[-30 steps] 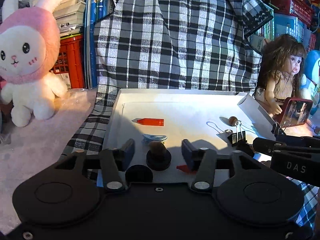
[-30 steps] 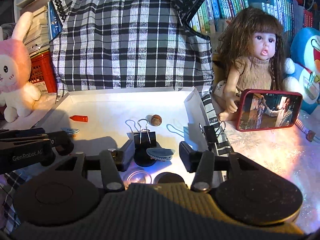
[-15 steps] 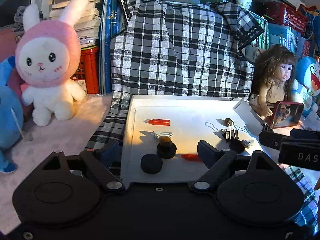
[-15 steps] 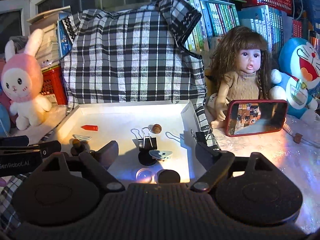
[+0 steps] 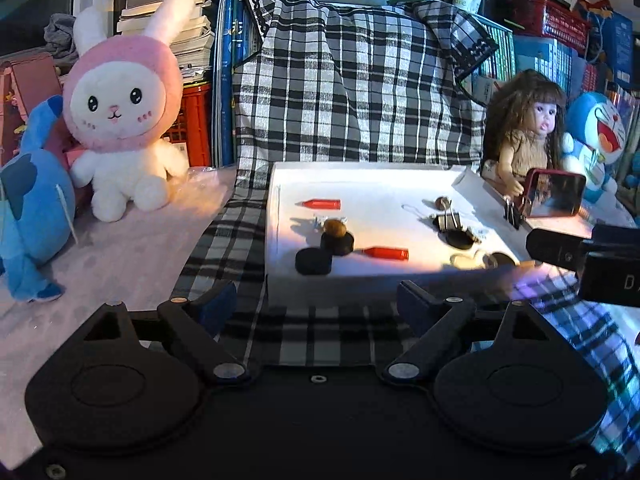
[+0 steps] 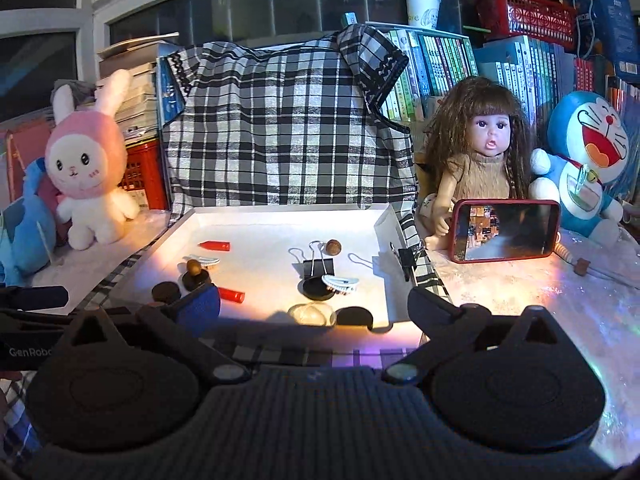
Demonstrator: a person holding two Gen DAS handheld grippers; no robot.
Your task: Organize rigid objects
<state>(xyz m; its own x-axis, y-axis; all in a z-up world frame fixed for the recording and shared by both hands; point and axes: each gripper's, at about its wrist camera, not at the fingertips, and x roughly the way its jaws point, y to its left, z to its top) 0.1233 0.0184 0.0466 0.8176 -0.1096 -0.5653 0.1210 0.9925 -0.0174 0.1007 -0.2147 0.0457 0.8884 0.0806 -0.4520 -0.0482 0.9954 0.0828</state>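
Note:
A white tray on plaid cloth holds small items: two red caps, a black disc, and a second disc with a brown nut on top. In the right wrist view I see a binder clip, a pale hair clip on a black disc, a clear dome and a brown ball. My left gripper is open and bare, short of the tray's near wall. My right gripper also stands before the tray; its jaws are opening with nothing between them.
A pink bunny plush and a blue plush sit to the left. At the right are a doll, a red-cased phone and a blue cat plush. Plaid cloth drapes over books behind the tray.
Both grippers have backed away from the tray and opened wide. The disc with the nut and the hair clip, earlier between the fingers, now lie free in the tray.

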